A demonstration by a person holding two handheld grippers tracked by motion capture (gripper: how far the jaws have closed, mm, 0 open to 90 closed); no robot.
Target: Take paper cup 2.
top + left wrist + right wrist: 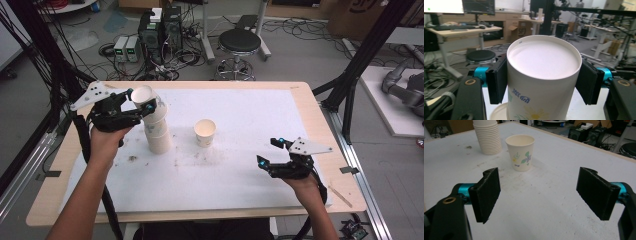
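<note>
Pinching the top paper cup (145, 98) by its sides, left gripper (131, 109) has both pads pressed on the cup wall just below the rim; the left gripper view shows the cup (544, 75) squeezed between the two black pads, mouth up, tilted a bit, its lower part still sitting in the cup below. That cup caps the cup stack (158, 134), which stands on the far left part of the counter (310, 115). Right gripper (270, 152) hovers low over the near right of the counter, jaws spread wide, nothing between them, touching nothing. Single flowered cup (205, 132) stands upright and alone near the middle, right of the stack and well apart from both grippers; the right gripper view shows it (520, 152) ahead with the stack (487, 138) just beyond to its left. Nothing stands between the right gripper and that cup. White sheet (240, 170) covers the wooden counter, with dirty smudges near the stack base and centre. Beyond the far edge: a black stool (239, 47), computer boxes (160, 32) and tangled cables on a grey floor.
</note>
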